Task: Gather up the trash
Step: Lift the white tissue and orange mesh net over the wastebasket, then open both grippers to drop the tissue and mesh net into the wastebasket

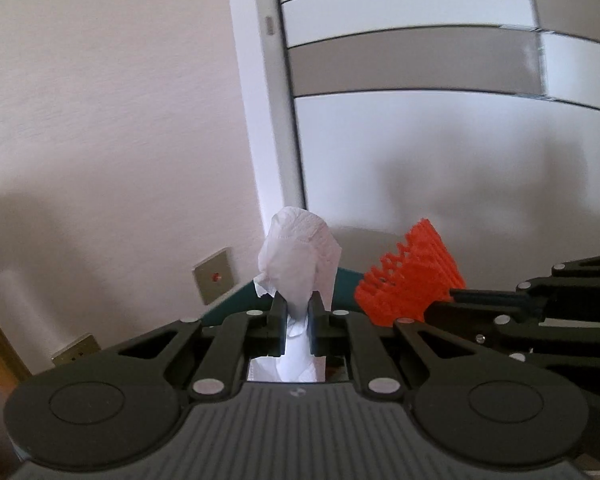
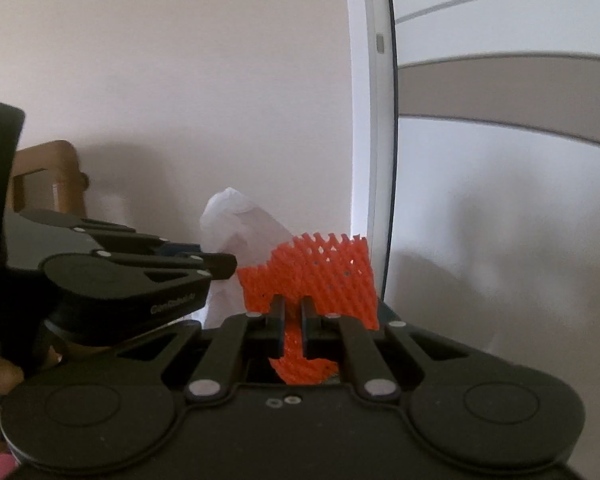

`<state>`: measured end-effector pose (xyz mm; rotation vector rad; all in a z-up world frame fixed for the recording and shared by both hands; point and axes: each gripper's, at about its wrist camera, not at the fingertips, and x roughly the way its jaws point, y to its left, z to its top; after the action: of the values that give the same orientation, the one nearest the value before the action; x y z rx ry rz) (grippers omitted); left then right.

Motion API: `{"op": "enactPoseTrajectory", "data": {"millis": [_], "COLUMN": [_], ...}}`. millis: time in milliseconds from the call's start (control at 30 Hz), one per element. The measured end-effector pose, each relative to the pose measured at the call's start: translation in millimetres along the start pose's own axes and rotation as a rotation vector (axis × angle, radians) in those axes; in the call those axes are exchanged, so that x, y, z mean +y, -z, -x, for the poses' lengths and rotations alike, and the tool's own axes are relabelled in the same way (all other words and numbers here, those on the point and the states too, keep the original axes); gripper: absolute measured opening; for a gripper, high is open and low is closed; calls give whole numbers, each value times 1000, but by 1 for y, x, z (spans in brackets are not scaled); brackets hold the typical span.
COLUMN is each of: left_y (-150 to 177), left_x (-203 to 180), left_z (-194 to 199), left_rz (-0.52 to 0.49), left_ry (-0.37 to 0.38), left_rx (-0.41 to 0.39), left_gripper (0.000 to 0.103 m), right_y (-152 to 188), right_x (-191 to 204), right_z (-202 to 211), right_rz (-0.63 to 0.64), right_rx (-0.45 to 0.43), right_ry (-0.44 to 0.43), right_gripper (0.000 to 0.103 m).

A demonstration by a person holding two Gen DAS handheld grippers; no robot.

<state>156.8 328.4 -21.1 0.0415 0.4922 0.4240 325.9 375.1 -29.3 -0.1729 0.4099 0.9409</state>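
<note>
My left tongs (image 1: 298, 320) pinch a white tissue (image 1: 298, 260) at frame centre; my right tongs (image 2: 291, 324) clench an orange net (image 2: 316, 272), low and central.

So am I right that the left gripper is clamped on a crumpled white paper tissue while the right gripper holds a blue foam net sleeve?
Not quite: the foam net sleeve in the right gripper is orange, as the right wrist view shows. The left gripper does clamp the crumpled white paper tissue.
</note>
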Motion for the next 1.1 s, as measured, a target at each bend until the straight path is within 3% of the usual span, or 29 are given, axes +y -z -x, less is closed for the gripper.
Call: {"op": "enactPoseTrajectory", "data": {"millis": [367,500,600,800,867,933,1000,1100], "left_y": [9,20,21,23,24,23,25,25], "left_x": [13,8,5,11,12,11,13,13], "left_z": [-95,-119,-132,-147,-147,-146,-136,-123], "left_rz": [58,53,45,100,112,122,130,126], "left_ry": [11,34,21,13,11,12,0,14], "left_rx": [182,274,299,348,348,343,305,286], "left_gripper": [10,10,10,14,26,63,72,72], "right_y": [23,32,38,27,24,19,17,14], "right_x": [-19,-22,-24,-27,-30,-31,-34,-39], "right_z": [-73,-79,-74,-73,-73,-71,-63,-44], "right_rz": [-93,-77,-69,-72,-74,-76,-82,-83], "right_rx": [153,192,194,193,190,177,165,137], "right_ry": [7,15,18,10,7,27,18,10], "right_gripper": [6,10,10,22,25,32,34,37]}}
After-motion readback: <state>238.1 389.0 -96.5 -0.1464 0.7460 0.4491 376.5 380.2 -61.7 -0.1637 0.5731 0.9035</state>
